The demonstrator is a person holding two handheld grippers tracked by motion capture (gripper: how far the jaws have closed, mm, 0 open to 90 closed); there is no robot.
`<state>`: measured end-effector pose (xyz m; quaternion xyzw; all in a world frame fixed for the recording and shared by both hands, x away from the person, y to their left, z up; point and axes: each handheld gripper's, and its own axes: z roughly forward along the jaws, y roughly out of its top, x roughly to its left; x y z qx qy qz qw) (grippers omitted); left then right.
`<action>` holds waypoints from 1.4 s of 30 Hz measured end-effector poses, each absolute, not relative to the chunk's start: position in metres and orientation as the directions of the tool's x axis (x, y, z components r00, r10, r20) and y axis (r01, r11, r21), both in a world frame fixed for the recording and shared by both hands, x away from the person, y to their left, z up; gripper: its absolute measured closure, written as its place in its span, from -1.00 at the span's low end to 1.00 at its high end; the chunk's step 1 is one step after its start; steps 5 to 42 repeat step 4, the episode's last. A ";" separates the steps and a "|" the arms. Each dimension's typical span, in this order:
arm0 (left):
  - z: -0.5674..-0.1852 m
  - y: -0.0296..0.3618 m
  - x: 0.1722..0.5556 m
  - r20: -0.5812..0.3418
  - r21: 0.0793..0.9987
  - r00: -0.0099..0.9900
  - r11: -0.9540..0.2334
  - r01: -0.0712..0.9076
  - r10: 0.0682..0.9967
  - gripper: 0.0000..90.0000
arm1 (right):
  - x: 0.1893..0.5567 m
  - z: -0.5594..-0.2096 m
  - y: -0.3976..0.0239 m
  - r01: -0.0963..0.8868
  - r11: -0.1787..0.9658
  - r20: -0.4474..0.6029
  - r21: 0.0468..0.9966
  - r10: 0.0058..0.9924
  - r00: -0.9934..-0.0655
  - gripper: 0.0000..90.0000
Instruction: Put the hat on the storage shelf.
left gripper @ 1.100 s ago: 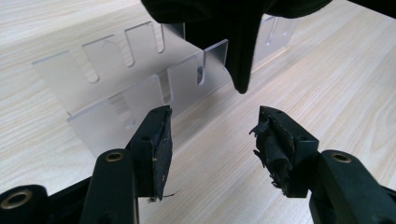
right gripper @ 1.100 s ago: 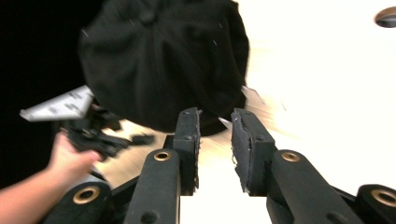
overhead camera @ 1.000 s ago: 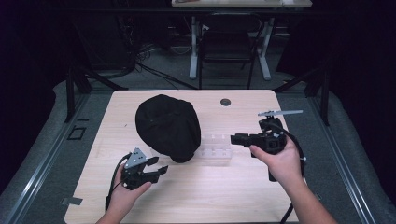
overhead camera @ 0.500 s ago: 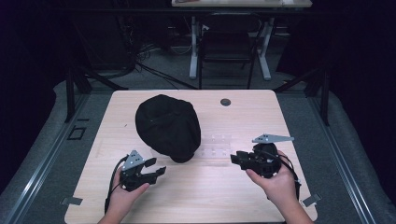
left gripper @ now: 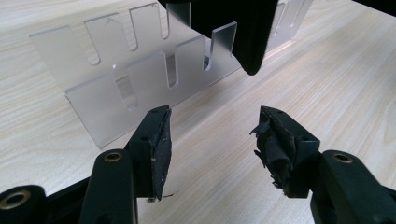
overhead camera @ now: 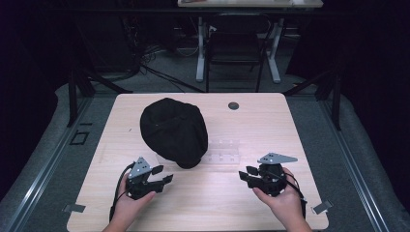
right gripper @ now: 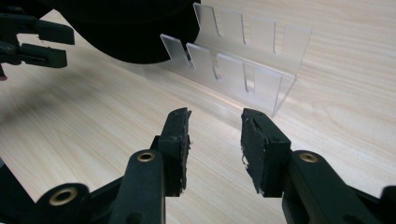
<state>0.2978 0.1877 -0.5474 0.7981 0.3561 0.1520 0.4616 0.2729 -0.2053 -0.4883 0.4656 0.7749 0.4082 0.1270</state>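
While both grippers rest low over the surface (overhead camera: 300, 121), the work in hand looks like approaching the black cap (overhead camera: 173, 131) and the clear slotted rack (overhead camera: 223, 151) it partly covers. The left gripper (left gripper: 212, 135) holds its jaws apart with nothing between them; the rack's near wall stands just ahead of its left jaw, and the cap's edge hangs ahead and above the gap. The right gripper (right gripper: 215, 140) has just been opening its jaws, which also stand apart and empty; the rack lies ahead of them, slightly toward the right jaw, with the cap beyond the left jaw.

To do this well, I would bring one pair of jaws squarely onto the cap's loose edge, keep the other ready to steady the light rack, and lift slowly so the fabric does not drag it.

Counted: one cap, one rack with two slotted walls, two grippers, one dark round spot (overhead camera: 233, 105) far ahead of the jaws.
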 end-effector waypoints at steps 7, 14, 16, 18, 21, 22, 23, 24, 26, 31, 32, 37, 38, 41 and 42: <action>-0.545 0.183 0.296 -0.067 0.860 0.715 -0.323 0.394 0.695 -0.01 | 0.269 -0.504 -0.210 0.601 0.237 0.150 0.763 0.840 -0.522 0.30; -0.545 0.183 0.296 -0.067 0.860 0.715 -0.323 0.394 0.695 -0.01 | 0.269 -0.504 -0.210 0.601 0.237 0.150 0.763 0.840 -0.522 0.30; -0.545 0.183 0.296 -0.067 0.860 0.715 -0.323 0.394 0.695 -0.01 | 0.269 -0.504 -0.210 0.601 0.237 0.150 0.763 0.840 -0.522 0.30; -0.545 0.183 0.296 -0.067 0.860 0.715 -0.323 0.394 0.695 -0.01 | 0.269 -0.504 -0.210 0.601 0.237 0.150 0.763 0.840 -0.522 0.30; -0.545 0.183 0.296 -0.067 0.860 0.715 -0.323 0.394 0.695 -0.01 | 0.269 -0.504 -0.210 0.601 0.237 0.150 0.763 0.840 -0.522 0.30; -0.545 0.183 0.296 -0.067 0.860 0.715 -0.323 0.394 0.695 -0.01 | 0.269 -0.504 -0.210 0.601 0.237 0.150 0.763 0.840 -0.522 0.30; -0.545 0.183 0.296 -0.067 0.860 0.715 -0.323 0.394 0.695 -0.01 | 0.269 -0.504 -0.210 0.601 0.237 0.150 0.763 0.840 -0.522 0.30; -0.545 0.183 0.296 -0.067 0.860 0.715 -0.323 0.394 0.695 -0.01 | 0.269 -0.504 -0.210 0.601 0.237 0.150 0.763 0.840 -0.522 0.30; -0.545 0.183 0.296 -0.067 0.860 0.715 -0.323 0.394 0.695 -0.01 | 0.269 -0.504 -0.210 0.601 0.237 0.150 0.763 0.840 -0.522 0.30; -0.545 0.183 0.296 -0.067 0.860 0.715 -0.323 0.394 0.695 -0.01 | 0.269 -0.504 -0.210 0.601 0.237 0.150 0.763 0.840 -0.522 0.30; -0.545 0.183 0.296 -0.067 0.860 0.715 -0.323 0.394 0.695 -0.01 | 0.269 -0.504 -0.210 0.601 0.237 0.150 0.763 0.840 -0.522 0.30; -0.545 0.183 0.296 -0.067 0.860 0.715 -0.323 0.394 0.695 -0.01 | 0.269 -0.504 -0.210 0.601 0.237 0.150 0.763 0.840 -0.522 0.30; -0.545 0.183 0.296 -0.067 0.860 0.715 -0.323 0.394 0.695 -0.01 | 0.269 -0.504 -0.210 0.601 0.237 0.150 0.763 0.840 -0.522 0.30; -0.545 0.183 0.296 -0.067 0.860 0.715 -0.323 0.394 0.695 -0.01 | 0.269 -0.504 -0.210 0.601 0.237 0.150 0.763 0.840 -0.522 0.30; -0.545 0.183 0.296 -0.067 0.860 0.715 -0.323 0.394 0.695 -0.01 | 0.269 -0.504 -0.210 0.601 0.237 0.150 0.763 0.840 -0.522 0.30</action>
